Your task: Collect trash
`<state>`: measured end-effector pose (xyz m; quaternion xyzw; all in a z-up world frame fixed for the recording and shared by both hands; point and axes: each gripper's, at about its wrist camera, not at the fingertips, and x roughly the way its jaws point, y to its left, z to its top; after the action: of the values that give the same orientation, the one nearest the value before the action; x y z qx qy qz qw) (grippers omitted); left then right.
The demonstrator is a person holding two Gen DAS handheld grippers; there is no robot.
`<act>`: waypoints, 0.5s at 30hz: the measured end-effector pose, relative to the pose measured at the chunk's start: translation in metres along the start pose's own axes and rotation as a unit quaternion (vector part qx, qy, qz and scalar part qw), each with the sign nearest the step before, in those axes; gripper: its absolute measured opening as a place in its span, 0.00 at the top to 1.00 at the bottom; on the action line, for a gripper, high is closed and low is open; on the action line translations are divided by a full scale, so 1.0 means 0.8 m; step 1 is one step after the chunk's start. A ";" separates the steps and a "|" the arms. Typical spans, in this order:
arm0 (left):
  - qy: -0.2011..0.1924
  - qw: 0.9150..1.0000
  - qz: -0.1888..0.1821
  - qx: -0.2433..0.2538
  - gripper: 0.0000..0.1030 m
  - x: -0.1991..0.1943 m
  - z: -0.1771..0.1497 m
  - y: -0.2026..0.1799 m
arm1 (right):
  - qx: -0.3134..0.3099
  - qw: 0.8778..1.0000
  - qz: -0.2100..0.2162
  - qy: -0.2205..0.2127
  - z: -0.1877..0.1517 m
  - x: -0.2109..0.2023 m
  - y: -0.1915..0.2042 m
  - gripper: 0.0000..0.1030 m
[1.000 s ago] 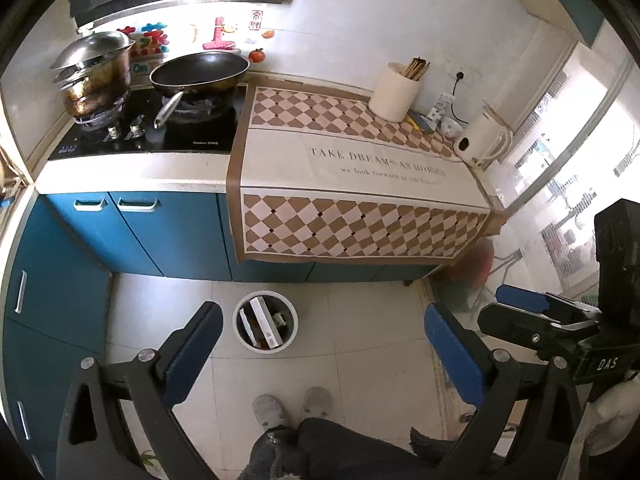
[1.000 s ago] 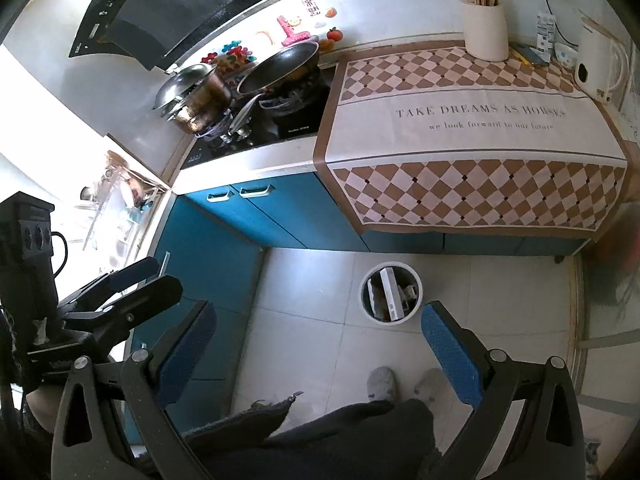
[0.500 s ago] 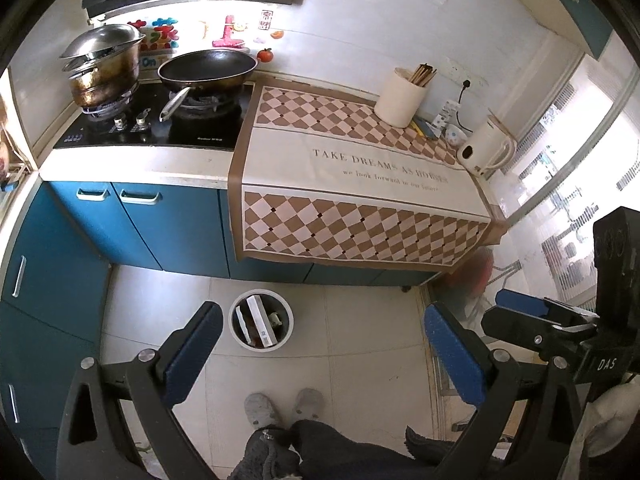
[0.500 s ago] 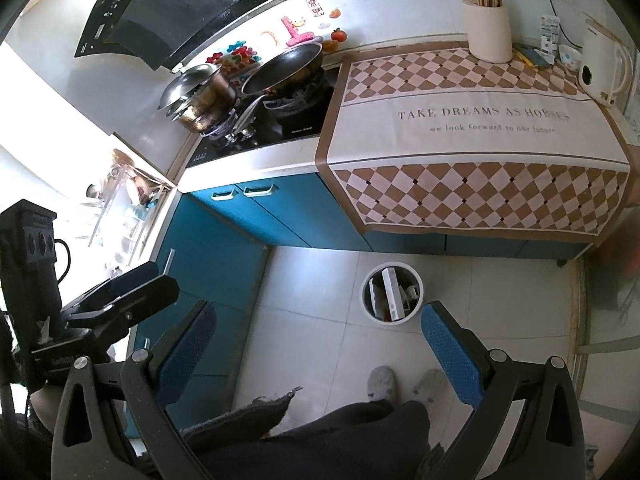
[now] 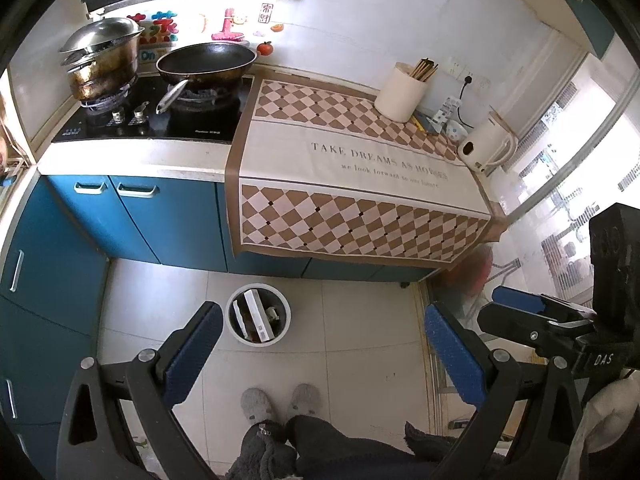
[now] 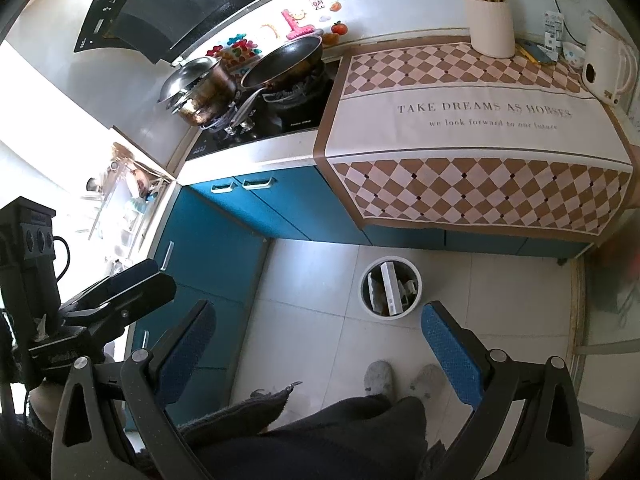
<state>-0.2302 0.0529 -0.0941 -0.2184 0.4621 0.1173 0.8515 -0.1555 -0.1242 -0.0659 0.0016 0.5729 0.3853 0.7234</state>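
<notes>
A round white trash bin (image 5: 258,314) (image 6: 390,289) stands on the tiled floor in front of the blue cabinets, holding a white box and other scraps. My left gripper (image 5: 322,344) hangs high above the floor, open, with nothing between its blue pads; the bin lies just inside its left finger. My right gripper (image 6: 318,342) is open and empty too, the bin showing near its right finger. Each gripper appears at the edge of the other's view: the right gripper (image 5: 536,316) and the left gripper (image 6: 120,288). No loose trash shows on the checked counter cloth (image 5: 356,164).
A stove with a steel pot (image 5: 102,60) and a black pan (image 5: 206,60) is at the left of the counter. A chopstick holder (image 5: 402,90) and a white kettle (image 5: 486,148) stand at the right. The person's grey slippers (image 5: 280,400) rest on the floor below me.
Both views have drifted slightly, the counter and bin shifting a little down and right in the left wrist view. Both grippers stay open and empty.
</notes>
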 end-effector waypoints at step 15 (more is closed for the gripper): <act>0.022 1.000 0.003 0.000 0.00 0.008 -0.006 0.005 | -0.005 1.000 0.011 0.027 0.007 0.015 -0.014 0.00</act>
<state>-0.2320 0.0542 -0.1033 -0.2195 0.4812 0.1150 0.8409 -0.1441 -0.1231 -0.0790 -0.0065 0.5901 0.3958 0.7036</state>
